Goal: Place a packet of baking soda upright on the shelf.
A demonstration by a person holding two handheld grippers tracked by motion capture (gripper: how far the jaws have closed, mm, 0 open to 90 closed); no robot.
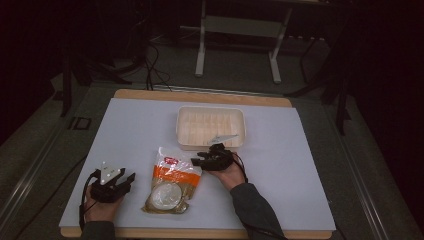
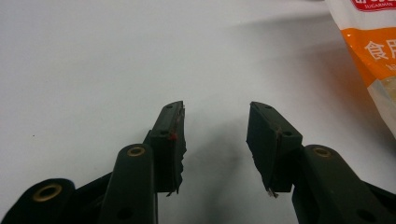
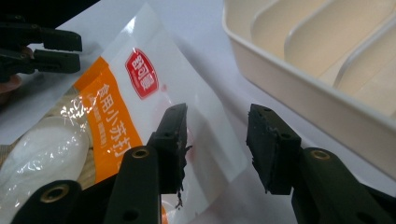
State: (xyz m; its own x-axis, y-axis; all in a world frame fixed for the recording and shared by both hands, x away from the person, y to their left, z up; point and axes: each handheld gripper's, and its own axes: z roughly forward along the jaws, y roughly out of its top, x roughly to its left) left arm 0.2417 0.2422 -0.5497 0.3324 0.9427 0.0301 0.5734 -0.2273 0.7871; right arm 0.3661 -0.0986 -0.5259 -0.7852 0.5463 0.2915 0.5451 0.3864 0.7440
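An orange and white plastic bag of white powder lies flat on the mat near the front middle. My right gripper hovers open at the bag's top right corner; in the right gripper view its jaws stand apart over the clear sealed edge of the bag, nothing between them. My left gripper rests open on the mat to the left of the bag, a short gap away. In the left gripper view the open left gripper faces bare mat, with the bag at the upper right.
A cream ribbed tray stands just behind the bag, with a small pale scoop in its front right part. Its wall is close to the right jaw. A wooden table edge borders the light mat.
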